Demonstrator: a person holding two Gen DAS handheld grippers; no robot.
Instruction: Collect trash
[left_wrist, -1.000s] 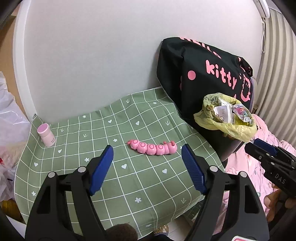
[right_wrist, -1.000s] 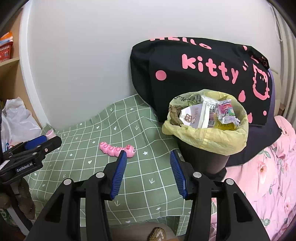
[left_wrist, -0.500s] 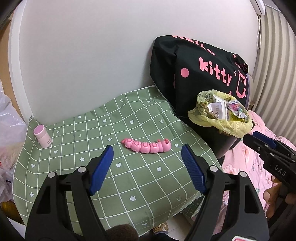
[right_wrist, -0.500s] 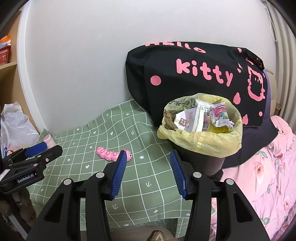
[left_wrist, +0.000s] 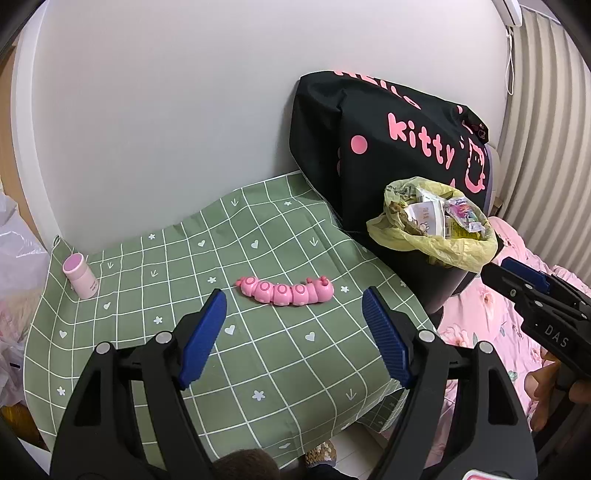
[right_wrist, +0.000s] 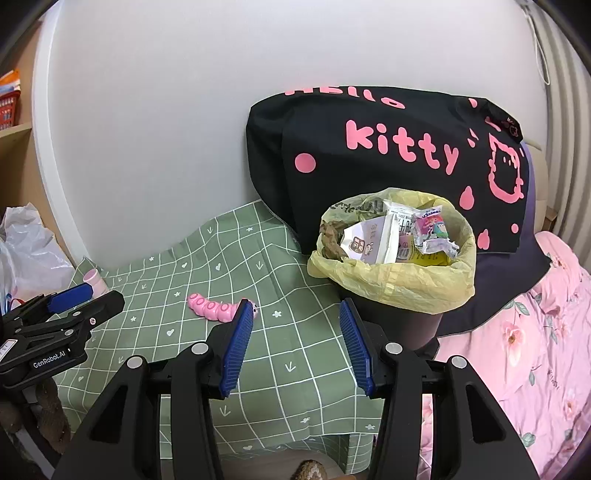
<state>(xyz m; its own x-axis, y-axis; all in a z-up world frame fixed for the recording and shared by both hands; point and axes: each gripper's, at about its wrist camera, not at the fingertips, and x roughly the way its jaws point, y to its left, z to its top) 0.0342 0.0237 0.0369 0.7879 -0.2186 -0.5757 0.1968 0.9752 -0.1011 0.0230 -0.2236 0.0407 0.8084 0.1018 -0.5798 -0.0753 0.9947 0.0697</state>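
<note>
A black bin lined with a yellow bag (left_wrist: 436, 243) (right_wrist: 395, 280) stands at the right edge of the green checked tablecloth (left_wrist: 221, 354) (right_wrist: 280, 354). It is full of wrappers and paper trash (right_wrist: 402, 236). My left gripper (left_wrist: 293, 314) is open and empty, hovering above the cloth just in front of a pink caterpillar toy (left_wrist: 284, 291) (right_wrist: 218, 308). My right gripper (right_wrist: 295, 328) is open and empty, to the left of and below the bin. Each gripper shows in the other's view, the right (left_wrist: 532, 291) and the left (right_wrist: 70, 302).
A small pink bottle (left_wrist: 79, 275) stands at the cloth's far left corner. A black Hello Kitty bag (right_wrist: 388, 155) leans on the wall behind the bin. A pink floral bedspread (right_wrist: 535, 332) lies to the right. A white plastic bag (right_wrist: 26, 251) sits at the left.
Both grippers have pulled back and away from the table, so the bin, toy and bottle look smaller and farther. Both stay open and empty.
</note>
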